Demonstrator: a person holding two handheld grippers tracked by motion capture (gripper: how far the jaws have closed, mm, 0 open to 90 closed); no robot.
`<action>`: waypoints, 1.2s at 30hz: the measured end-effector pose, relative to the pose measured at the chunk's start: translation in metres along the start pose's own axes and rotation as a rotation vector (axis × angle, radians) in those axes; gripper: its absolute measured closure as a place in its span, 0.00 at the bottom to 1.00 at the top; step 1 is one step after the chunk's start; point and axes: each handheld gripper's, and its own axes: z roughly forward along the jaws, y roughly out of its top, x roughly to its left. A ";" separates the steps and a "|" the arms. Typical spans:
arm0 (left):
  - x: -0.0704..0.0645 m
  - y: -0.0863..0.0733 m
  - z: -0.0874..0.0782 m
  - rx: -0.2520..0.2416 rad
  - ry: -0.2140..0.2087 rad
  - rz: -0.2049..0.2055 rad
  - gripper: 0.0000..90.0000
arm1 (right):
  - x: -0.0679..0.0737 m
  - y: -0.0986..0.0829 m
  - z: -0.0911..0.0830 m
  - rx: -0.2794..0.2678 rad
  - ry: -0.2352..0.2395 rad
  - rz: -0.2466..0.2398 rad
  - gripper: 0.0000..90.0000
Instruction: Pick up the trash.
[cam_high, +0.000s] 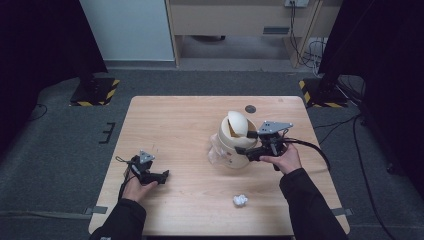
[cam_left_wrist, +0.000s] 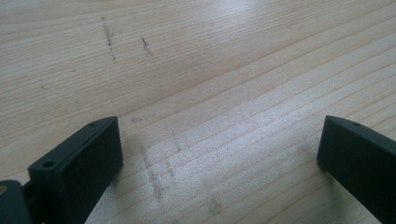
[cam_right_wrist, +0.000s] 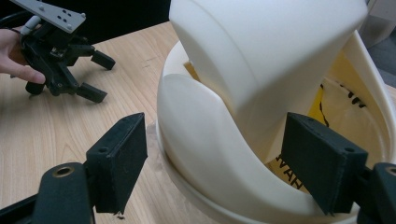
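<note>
A pale wooden worktop (cam_high: 185, 125) stands on grey carpet, with black curtains to either side and a light wooden cabinet beyond it. Right of the middle of the worktop sits a cream plastic bin (cam_high: 231, 142) with a domed swing lid (cam_high: 239, 122); the lid is tilted, and yellow material with black lettering (cam_right_wrist: 338, 100) shows inside the opening. A rim of clear plastic (cam_high: 214, 156) juts out at the foot of the bin on its left side. The right gripper (cam_high: 245, 142) is at the bin's right side, its jaws spread wide; in the right gripper view the two black jaws stand on either side of the bin's round shoulder and the lower edge of the lid, and whether they touch it cannot be told. The left gripper (cam_high: 162, 176) rests low over the worktop near the front left, well apart from the bin, its jaws likewise wide apart with bare wood between them in the left gripper view. A small crumpled ball of white paper (cam_high: 240, 200) lies near the front edge, in front of the bin and apart from both grippers. A dark round mark (cam_high: 250, 108) shows on the worktop behind the bin.
</note>
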 end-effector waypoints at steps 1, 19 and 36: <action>0.000 0.000 0.000 0.000 0.000 0.000 0.00 | 0.000 0.000 0.000 -0.001 -0.001 0.003 0.27; 0.000 0.000 0.000 0.000 -0.001 0.001 0.00 | 0.000 0.004 -0.044 -0.092 -0.029 0.015 0.29; -0.001 0.000 0.000 0.001 -0.006 0.006 0.00 | 0.024 -0.019 -0.060 -0.048 0.002 -0.023 0.32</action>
